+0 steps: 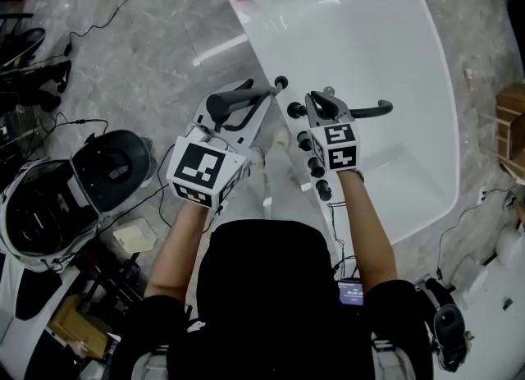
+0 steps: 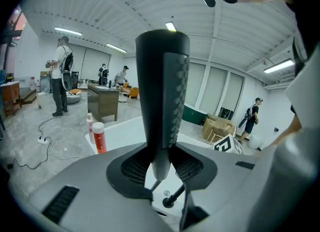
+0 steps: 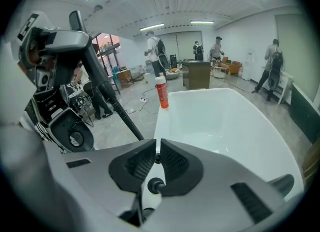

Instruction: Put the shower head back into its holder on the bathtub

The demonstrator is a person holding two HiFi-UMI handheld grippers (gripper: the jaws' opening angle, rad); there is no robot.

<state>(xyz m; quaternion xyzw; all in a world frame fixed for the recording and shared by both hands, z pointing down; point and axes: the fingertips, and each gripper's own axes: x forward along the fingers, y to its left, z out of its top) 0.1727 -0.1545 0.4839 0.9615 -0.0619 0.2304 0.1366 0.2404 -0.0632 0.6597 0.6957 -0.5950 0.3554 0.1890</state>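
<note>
Left fingers (image 2: 131, 168) clamp the dark ribbed shower head (image 2: 162, 95); right fingers (image 3: 134, 165) are nearly closed. Seat it upright, slowly, at the white bathtub's (image 1: 394, 58) near rim.

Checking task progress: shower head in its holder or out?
Out. The shower head is clamped in the left gripper, held above the bathtub rim; the right gripper view shows its hose trailing down to it.

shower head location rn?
Head view, left of centre: the shower head is gripped in the left tongs, at the bathtub left rim, just left of the right tongs.
</note>
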